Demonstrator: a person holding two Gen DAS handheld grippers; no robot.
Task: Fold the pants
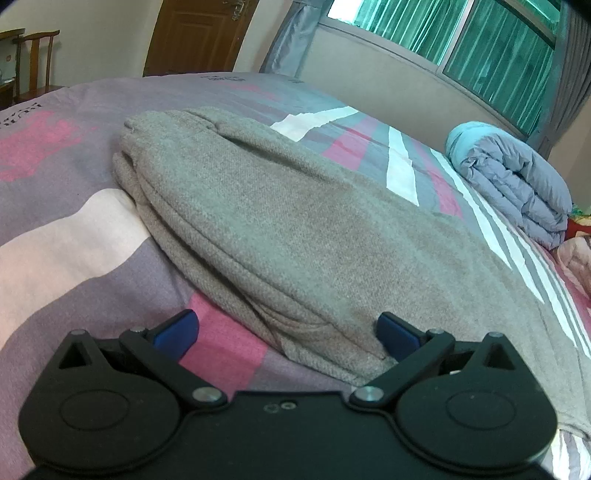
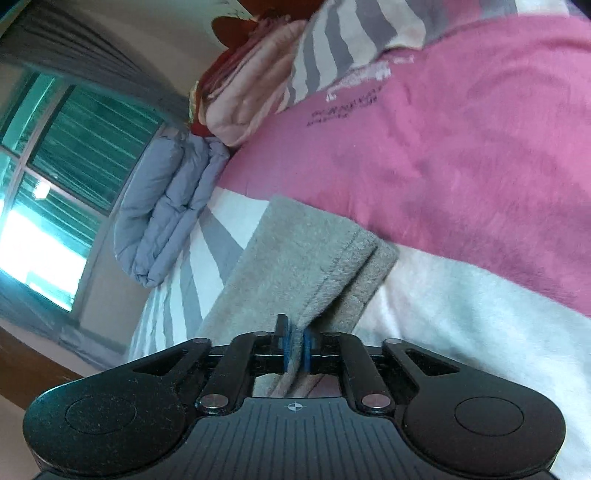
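**Grey knit pants on the bed, one hem pinched**

Grey knit pants (image 1: 288, 229) lie lengthwise across the striped bedspread (image 1: 62, 229), folded leg over leg, with layered edges showing along the near side. My left gripper (image 1: 286, 334) hovers low at the near end of the cloth with its jaws spread wide; one blue pad (image 1: 397, 334) touches the fabric edge, the other sits apart over a pink stripe. Nothing is between them.

My right gripper (image 2: 295, 347) has its jaws clenched on the edge of the pants (image 2: 295, 254), a thin fold of grey fabric squeezed between the blue pads. Beyond the pinch, two stacked leg hems rest on the bedspread (image 2: 461, 147), where a white band meets a broad pink one.

At the far side of the bed, a folded lilac quilt (image 1: 517, 184) lies under the window (image 1: 461, 33), with a pink bundle (image 2: 251, 81) just beside it. A wooden door (image 1: 192, 33) and a chair (image 1: 35, 59) stand past the bed.
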